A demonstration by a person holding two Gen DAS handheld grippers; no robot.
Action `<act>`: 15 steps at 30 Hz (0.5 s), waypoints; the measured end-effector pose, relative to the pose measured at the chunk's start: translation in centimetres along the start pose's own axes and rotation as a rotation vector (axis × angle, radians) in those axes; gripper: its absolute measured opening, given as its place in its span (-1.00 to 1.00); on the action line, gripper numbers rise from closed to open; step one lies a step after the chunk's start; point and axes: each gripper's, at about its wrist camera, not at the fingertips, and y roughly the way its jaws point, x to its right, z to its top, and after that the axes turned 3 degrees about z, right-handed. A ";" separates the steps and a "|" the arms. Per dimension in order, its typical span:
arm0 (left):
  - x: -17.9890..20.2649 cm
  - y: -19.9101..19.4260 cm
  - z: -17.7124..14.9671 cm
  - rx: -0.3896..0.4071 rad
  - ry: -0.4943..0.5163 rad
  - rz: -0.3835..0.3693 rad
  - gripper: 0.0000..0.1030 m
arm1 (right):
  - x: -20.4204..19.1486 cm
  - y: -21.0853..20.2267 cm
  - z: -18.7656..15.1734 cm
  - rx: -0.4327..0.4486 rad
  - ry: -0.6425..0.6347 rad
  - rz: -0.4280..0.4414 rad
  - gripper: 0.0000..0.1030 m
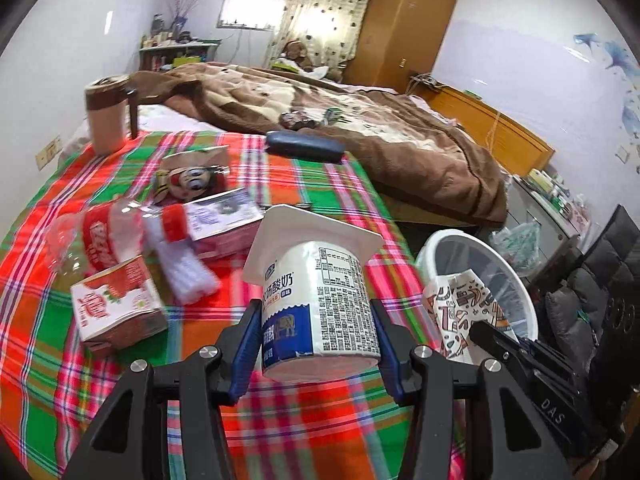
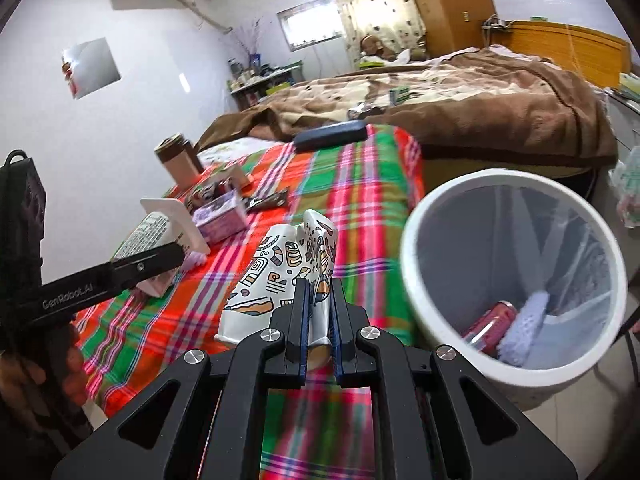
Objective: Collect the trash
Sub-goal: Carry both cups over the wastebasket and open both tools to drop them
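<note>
My left gripper (image 1: 316, 320) is shut on a white yogurt cup (image 1: 320, 300) with blue print, held above the plaid cloth (image 1: 280, 420). My right gripper (image 2: 319, 312) is shut on the rim of a crumpled patterned paper cup (image 2: 276, 276), which also shows at the right of the left wrist view as the paper cup (image 1: 452, 308). A white trash bin (image 2: 424, 280) with a clear liner stands by the bed's edge, right of both grippers; a red can (image 2: 488, 324) and a white fuzzy item (image 2: 520, 328) lie inside. The bin (image 1: 432, 244) appears behind the paper cup.
On the cloth lie a red-white carton (image 1: 116, 304), a clear bottle with red label (image 1: 96, 240), a white fuzzy roll (image 1: 184, 264), a pink tissue box (image 1: 224, 224), a cartoon box (image 1: 192, 176), a brown tumbler (image 1: 106, 116) and a dark case (image 1: 304, 146). A brown blanket (image 1: 380, 132) covers the bed beyond.
</note>
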 end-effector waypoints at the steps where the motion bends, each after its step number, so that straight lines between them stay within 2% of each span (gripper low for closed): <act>1: 0.5 0.1 0.1 -0.001 0.010 -0.006 0.00 | 0.4 -0.3 0.1 0.007 0.005 -0.008 -0.82; 15: 9.7 2.7 1.1 -0.023 0.138 -0.127 0.00 | 5.6 -3.0 1.7 0.075 0.063 -0.148 -0.82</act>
